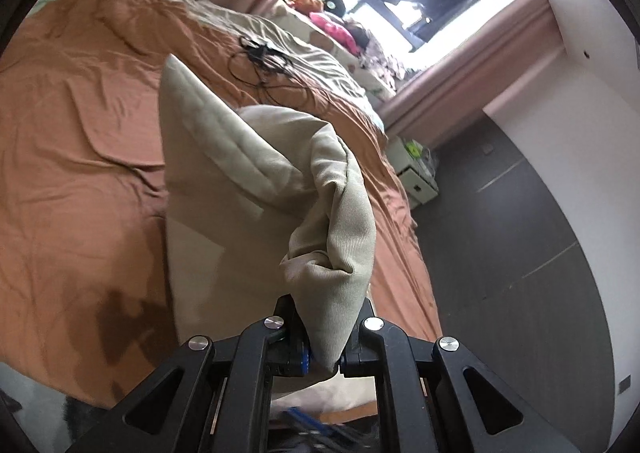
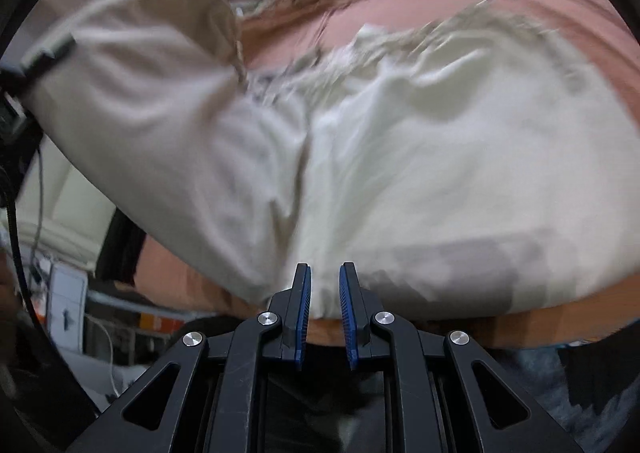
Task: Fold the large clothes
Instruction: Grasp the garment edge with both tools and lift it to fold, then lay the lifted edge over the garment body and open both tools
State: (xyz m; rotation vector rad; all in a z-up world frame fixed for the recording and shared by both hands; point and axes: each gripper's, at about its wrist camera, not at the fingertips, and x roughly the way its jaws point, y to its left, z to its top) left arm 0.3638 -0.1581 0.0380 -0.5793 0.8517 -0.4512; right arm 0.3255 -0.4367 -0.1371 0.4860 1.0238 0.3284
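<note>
Orange bedspread (image 1: 80, 157); left gripper (image 1: 326, 353) clamps beige garment (image 1: 248, 181) mid-fold; right gripper (image 2: 325, 317) parted, empty; folding unfinished.

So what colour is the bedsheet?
Orange-brown bedsheet, plain with no pattern; clearest in the left wrist view.

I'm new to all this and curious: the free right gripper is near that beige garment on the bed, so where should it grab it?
Probably the near hem of the beige garment, coming in low from the bed's front edge. That edge lies flat and thin right ahead of the right gripper, whose jaws hold nothing. The left gripper already pinches a bunched corner.
</note>
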